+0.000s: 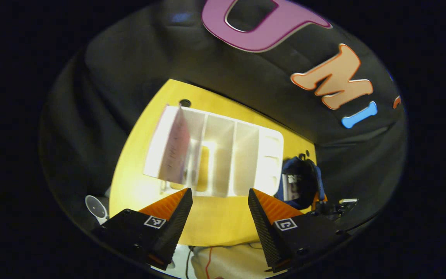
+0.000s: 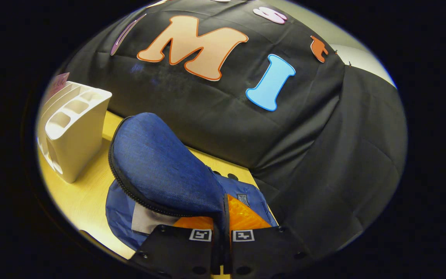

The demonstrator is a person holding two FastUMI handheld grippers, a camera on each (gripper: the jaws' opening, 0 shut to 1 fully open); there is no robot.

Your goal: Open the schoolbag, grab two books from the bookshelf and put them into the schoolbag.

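Left gripper (image 1: pixel 219 209) hung with its jaws spread wide and nothing between them, high above the yellow table (image 1: pixel 215 224). Just past its fingertips stood the white bookshelf (image 1: pixel 227 155), a divided rack seen from above. One book (image 1: pixel 176 149) with a pinkish cover leaned in the compartment on the far left of that view; its print was too blurred to read. Beyond the bookshelf's right end, ahead and to the right of the fingers, lay the blue schoolbag (image 1: pixel 298 182), just beside the rack. Below the fingers a pale patch of floor with thin cables (image 1: pixel 207 259) showed at the table's near edge.

Right gripper (image 2: pixel 223 228) was clamped on the schoolbag's flap (image 2: pixel 161 170), both fingers pressed together on the blue fabric with its zip edge lifted clear of the bag. Under the raised flap, directly ahead, the schoolbag (image 2: pixel 118 205) lay open on the table (image 2: pixel 79 193), a light lining showing inside. A small label (image 2: pixel 243 199) sat on the bag just beyond the fingertips, too small to read. Farther off to the left stood the bookshelf (image 2: pixel 72 131), well apart from the fingers. Behind everything hung the booth's black cloth wall (image 2: pixel 323 155)
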